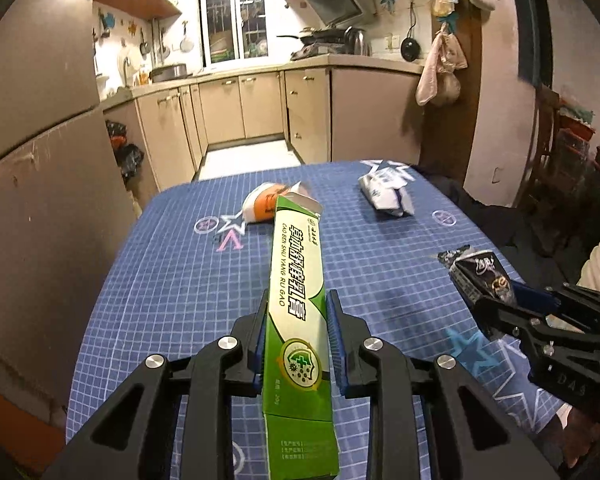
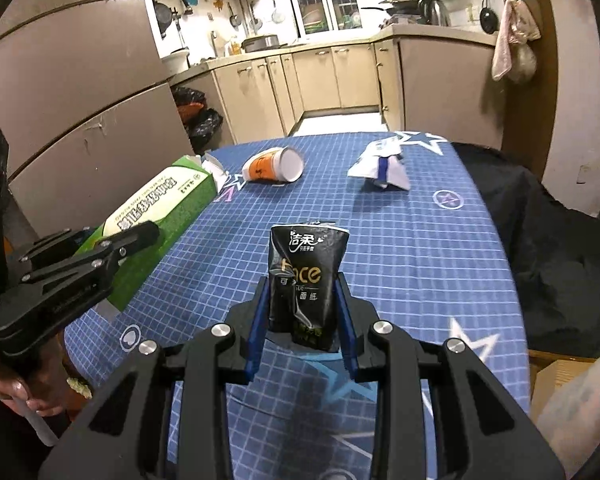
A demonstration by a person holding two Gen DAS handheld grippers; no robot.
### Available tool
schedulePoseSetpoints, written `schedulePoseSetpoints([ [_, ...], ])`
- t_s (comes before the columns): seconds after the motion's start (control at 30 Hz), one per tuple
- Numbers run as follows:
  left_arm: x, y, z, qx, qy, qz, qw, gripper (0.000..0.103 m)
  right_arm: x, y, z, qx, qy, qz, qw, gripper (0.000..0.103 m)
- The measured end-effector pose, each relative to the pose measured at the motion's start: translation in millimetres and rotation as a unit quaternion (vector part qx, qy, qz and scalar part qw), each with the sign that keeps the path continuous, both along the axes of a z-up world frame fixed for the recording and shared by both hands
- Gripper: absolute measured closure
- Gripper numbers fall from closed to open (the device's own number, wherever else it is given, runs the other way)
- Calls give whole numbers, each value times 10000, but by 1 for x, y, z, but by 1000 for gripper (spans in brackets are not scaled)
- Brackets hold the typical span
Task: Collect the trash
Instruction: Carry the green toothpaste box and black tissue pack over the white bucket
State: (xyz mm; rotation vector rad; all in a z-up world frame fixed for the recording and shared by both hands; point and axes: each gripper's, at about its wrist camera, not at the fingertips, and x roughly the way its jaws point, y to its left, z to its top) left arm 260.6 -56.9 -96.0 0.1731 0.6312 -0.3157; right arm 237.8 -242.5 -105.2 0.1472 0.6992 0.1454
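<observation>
Left claw is clamped on the green ointment box, pads on its long sides near the lower third, box pointing to 12 o'clock above the table. Right claw is clamped on the black tissue pack, held upright, also clear of the table.

Handling, my read: box is light thin card, looks empty with its far flap open, so it crushes if squeezed hard; long-side grip is fine. Tissue pack is soft, crinkly film, already dented, slippery; grip mid-body.

Count on the table: one paper cup on its side at 11 o'clock in the right view, one crumpled white-and-blue wrapper at 1 o'clock. Both light. Cup: pinch across the rim wall. Wrapper: pinch the bunched middle.

Total trash seen: four pieces, two held, two lying. No bin in view that I can be sure of.
</observation>
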Motion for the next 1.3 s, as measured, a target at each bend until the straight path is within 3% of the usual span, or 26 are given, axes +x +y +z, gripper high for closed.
schedulePoseSetpoints([
  [0.4,-23,-51,29,63,-455,-388,9982,77,-41,-31,28,-106,-381,-472,9981,74],
  [0.67,-37,-96,45,70,-654,-797,9946,77,-76,-78,58,-215,-757,-1036,9915,73],
  [0.97,-59,-167,56,59,-791,-1445,9863,77,-120,-143,74,-298,-979,-1836,9777,73],
  [1.3,-90,-255,57,97,-785,-2236,9715,77,-160,-203,76,-391,-1066,-2554,9601,73],
])
